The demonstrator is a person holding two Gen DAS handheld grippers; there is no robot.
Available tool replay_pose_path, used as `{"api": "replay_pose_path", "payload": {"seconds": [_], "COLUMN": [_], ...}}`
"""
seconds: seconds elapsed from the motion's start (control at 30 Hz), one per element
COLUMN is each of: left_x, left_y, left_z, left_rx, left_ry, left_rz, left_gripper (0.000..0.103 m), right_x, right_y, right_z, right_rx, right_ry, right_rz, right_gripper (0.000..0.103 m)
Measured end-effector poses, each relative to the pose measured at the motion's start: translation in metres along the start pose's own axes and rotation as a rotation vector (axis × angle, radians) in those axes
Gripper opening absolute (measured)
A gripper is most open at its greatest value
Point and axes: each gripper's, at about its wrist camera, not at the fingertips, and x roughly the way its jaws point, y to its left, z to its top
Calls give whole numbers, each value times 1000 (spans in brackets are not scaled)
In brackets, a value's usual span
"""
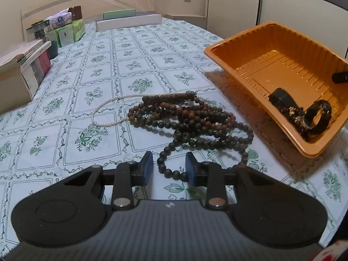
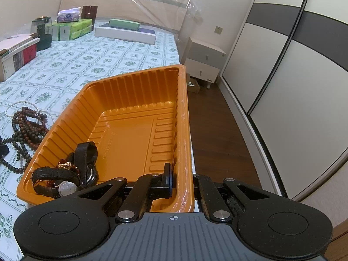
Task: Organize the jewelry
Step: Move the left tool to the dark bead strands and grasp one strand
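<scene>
A tangle of dark wooden bead strands lies on the flowered bedsheet, with a white pearl necklace beside it at the left. My left gripper is open just above the nearest bead loop, which lies between the blue pads without being pressed. To the right, an orange plastic tray is tilted and holds watches and a bracelet in its low corner. My right gripper is shut on the tray wall, one finger inside, one outside. The watches and the beads also show in the right wrist view.
Stacked books, tissue packs and a jar stand along the bed's left side. A long white box lies at the head. The tray sits at the bed's right edge, with wooden floor, a nightstand and wardrobe doors beyond.
</scene>
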Motion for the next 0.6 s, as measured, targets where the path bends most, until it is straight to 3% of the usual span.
{"api": "replay_pose_path", "payload": {"seconds": [0.1,0.33,0.6], "left_x": [-1,-31,-62], "left_y": [1,24,78], "left_z": [2,0,-6], "left_rx": [14,-10,-51], "left_ry": [14,-47,-54], "left_rz": [23,79,242], "left_gripper": [6,6,6], "right_x": [0,0,-1], "right_y": [0,0,2], "right_z": [0,-1,1], "right_rx": [1,2,-4], "right_ry": [0,0,-4], "right_rz": [-2,-4,-8], "right_gripper": [4,4,4]}}
